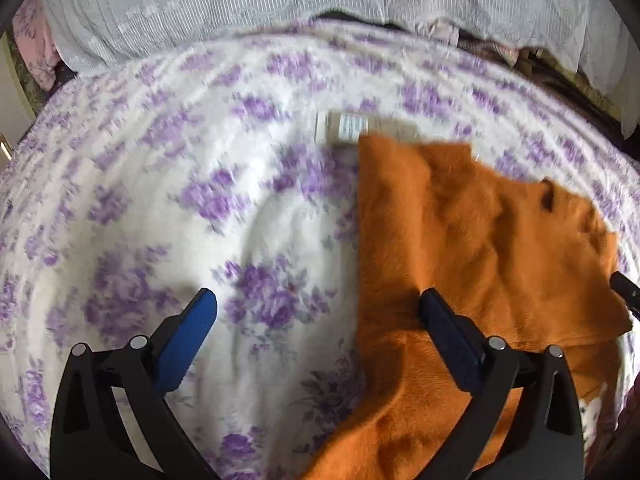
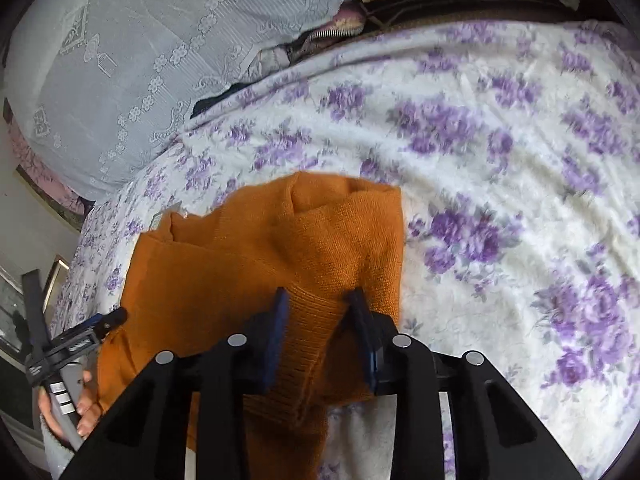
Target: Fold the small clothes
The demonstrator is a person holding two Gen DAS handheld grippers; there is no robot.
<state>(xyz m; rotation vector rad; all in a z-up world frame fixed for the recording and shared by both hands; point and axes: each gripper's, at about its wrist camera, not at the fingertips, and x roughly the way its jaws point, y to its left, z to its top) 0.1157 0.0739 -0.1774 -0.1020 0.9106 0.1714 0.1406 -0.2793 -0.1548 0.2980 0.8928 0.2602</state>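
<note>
**Q:** Location of sweater [image 2: 248, 256]?

**A:** On floral blanket [image 1: 160, 200], white with purple blooms. Orange knit, rumpled, partly doubled over itself, with soft ridges across the middle. Far edge just beside a pale card tag [image 1: 348, 128], itself flat on the blanket. Print on tag too blurred to read.

**Q:** State of right gripper [image 2: 319, 294]?

**A:** Angled down onto near part of sweater. Fingers drawn in to a narrow gap, blue pads pressing from both sides on a raised fold of ribbed hem [image 2: 308, 344]. Gap wholly filled with knit, bunched between the pads and trailing down beneath the gripper body. Read as a pinch on the hem.

**Q:** State of left gripper [image 1: 318, 296]?

**A:** Fingers spread wide, nothing pinched. One finger above bare blanket, the other above the sweater's side edge. Contact with the knit not decidable through the blur. In right wrist view, visible at far side of sweater, tip just beside the orange edge, handle gripped by a hand [image 2: 80, 404].

**Q:** Surroundings?

**A:** Beyond the blanket, pale lace cover [image 1: 200, 8] draped over a heap. Under its lower edge, glimpses of dark and striped fabrics. At picture margin in right wrist view, part of a pale wall and a framed object, too small to identify.
</note>
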